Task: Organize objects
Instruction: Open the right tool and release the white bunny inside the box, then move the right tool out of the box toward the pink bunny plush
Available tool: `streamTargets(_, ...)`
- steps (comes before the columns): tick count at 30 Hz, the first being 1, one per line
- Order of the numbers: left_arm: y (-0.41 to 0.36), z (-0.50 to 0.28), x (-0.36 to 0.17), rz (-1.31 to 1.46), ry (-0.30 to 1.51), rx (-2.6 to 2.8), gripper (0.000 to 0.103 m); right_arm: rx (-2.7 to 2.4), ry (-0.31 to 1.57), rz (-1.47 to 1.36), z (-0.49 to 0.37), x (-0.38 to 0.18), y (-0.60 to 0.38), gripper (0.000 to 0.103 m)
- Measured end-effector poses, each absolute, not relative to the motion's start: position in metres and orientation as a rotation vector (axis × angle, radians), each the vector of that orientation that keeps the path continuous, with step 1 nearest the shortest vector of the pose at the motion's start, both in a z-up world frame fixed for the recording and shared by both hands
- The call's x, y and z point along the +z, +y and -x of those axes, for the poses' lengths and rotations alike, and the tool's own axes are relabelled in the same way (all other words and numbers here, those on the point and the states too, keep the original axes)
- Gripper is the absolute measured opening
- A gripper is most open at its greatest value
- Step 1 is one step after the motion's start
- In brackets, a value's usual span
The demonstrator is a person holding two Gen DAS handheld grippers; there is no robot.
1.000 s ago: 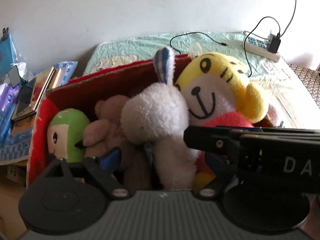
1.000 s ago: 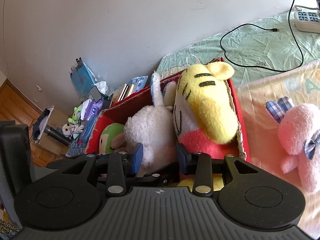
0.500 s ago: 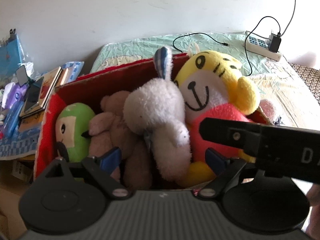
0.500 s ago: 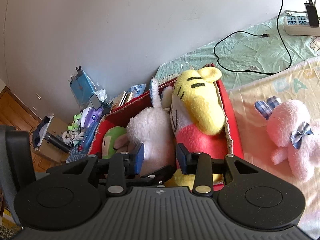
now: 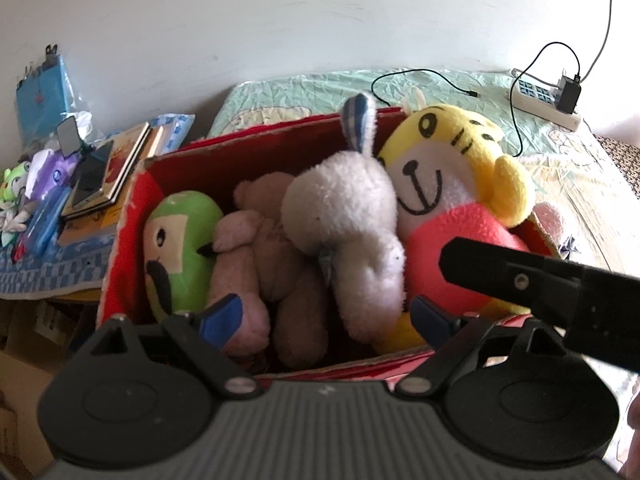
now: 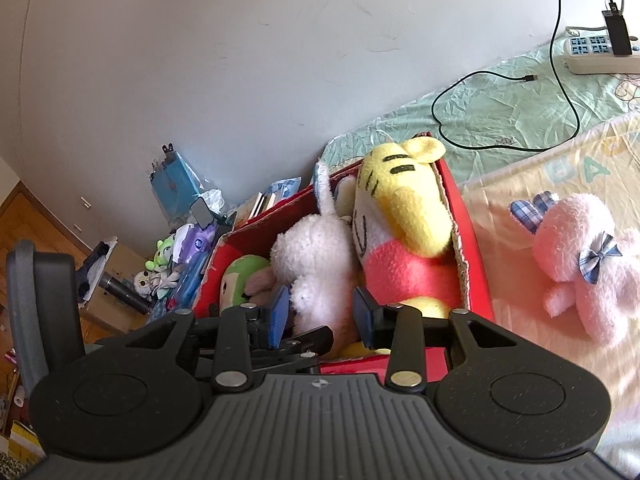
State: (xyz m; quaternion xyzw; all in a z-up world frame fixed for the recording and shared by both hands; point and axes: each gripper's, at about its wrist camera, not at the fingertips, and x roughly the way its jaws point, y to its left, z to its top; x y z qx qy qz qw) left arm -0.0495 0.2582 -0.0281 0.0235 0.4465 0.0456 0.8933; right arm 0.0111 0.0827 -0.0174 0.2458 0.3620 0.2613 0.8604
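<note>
Pink rabbit: lying on the bed, right of the red box, well apart.
Handling: likely light, soft, squashing; pinching the torso looks safest.
Left gripper: hanging wide apart, empty.
Right gripper: gaping, holding nothing.

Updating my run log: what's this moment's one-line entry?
left gripper: open, empty | right gripper: open, empty | red box: four plush toys | pink bunny: outside, on bed

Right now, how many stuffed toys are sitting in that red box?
4 that show in the red box: green toy at its left end, brown bear, white rabbit, yellow tiger at its right end. More could lie underneath.
</note>
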Motion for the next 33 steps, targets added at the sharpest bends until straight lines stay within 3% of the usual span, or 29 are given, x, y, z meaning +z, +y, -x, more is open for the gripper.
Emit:
streamTargets(17,0.265,0.082,-0.007,-0.057,0.896,0.114,0.092,0.598,0.741,-0.515,0.011,-0.008,0.086,0.040)
streamTargets(33,0.251,0.097,-0.031,-0.068,0.974,0.076,0.092,0.602,0.790,-0.534,0.031,-0.026,0.085,0.040)
